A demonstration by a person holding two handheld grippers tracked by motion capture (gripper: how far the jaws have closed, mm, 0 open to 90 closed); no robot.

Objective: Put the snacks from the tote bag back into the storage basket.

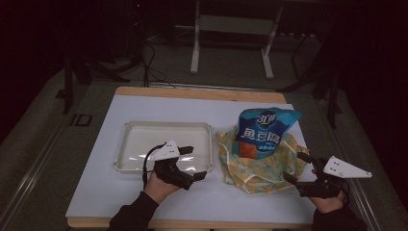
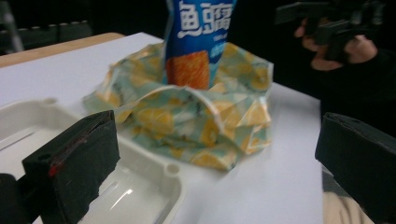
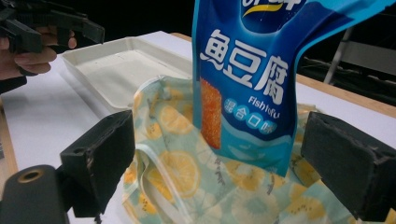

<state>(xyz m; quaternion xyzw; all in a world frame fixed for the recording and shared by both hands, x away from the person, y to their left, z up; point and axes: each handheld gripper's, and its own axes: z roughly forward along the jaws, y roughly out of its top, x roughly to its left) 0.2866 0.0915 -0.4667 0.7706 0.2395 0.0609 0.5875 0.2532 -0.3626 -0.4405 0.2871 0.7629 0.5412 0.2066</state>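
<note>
Snack pouch (image 1: 262,132) stands half inside the lemon-print bag (image 1: 255,168); both your grippers' fingers gape wide, gripping nothing, tray (image 1: 126,144) empty

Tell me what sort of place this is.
Probably a lab or recording studio rather than a home. A white-topped wooden table stands alone on grey carpet amid dark surroundings, with cables on the floor and a white metal stand frame behind it. A person holds black two-jaw grippers, left and right.
</note>
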